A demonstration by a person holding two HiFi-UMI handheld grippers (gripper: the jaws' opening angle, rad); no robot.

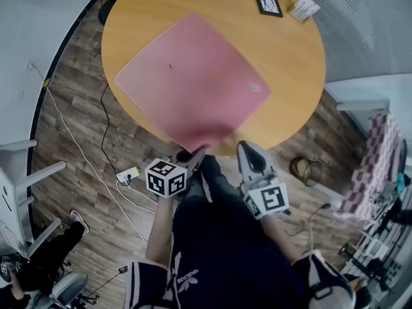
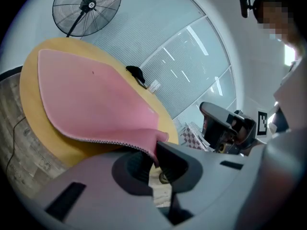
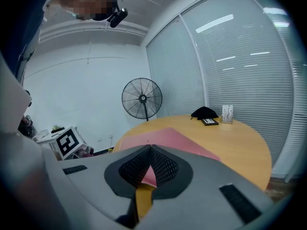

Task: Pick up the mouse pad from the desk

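I see the left hand-held gripper (image 1: 193,156) pinching the near corner of the pink, square, soft mouse pad (image 1: 193,76). In the left gripper view its jaws are pressed onto that corner (image 2: 154,152), with the pad's stitched edge running into the grip. The held corner stands just past the near rim of the round, light wooden bench (image 1: 293,63). The rest of the pad spreads over the middle of the bench top, turned diamond-wise towards me.

The right hand-held gripper (image 1: 248,149) hangs just right of the left one, off the near rim and apart from the pad. Its jaws are pressed together at the tips (image 3: 150,150) with nothing held; the pad only shows beyond them.

At the far side of the bench lie a dark rectangular tray (image 1: 268,3) and a small white card stand (image 1: 304,8), well apart from the pad. A black pedestal fan (image 3: 142,98) stands beyond the bench.
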